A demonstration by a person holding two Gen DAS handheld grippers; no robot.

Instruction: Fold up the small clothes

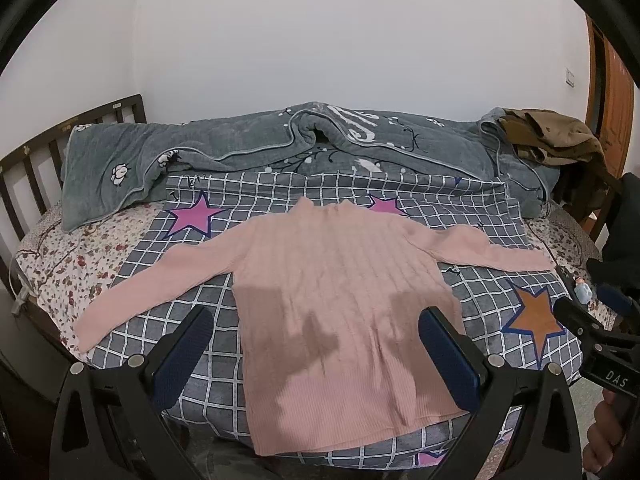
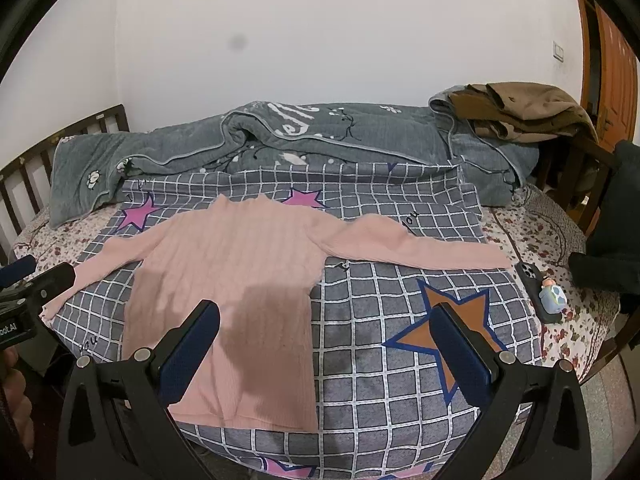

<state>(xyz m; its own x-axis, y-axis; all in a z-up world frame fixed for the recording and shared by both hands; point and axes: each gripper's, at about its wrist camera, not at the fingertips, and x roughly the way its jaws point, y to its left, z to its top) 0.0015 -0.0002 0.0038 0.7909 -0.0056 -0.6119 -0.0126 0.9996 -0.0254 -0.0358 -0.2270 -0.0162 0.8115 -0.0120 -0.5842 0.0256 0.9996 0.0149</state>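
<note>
On the bed (image 1: 48, 248), the pink sweater (image 1: 340, 300) is spread flat, sleeves extended left-right. Both the left gripper (image 1: 316, 354) and right gripper (image 2: 326, 346) are held wide, empty, at the near hem; the right sleeve lies nearer the right gripper.

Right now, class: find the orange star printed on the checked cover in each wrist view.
Left wrist: orange star at right, past the right finger, right of the pink sweater.
Right wrist: orange star right of centre, partly behind the right finger.
Shared landmark: that sweater.
</note>
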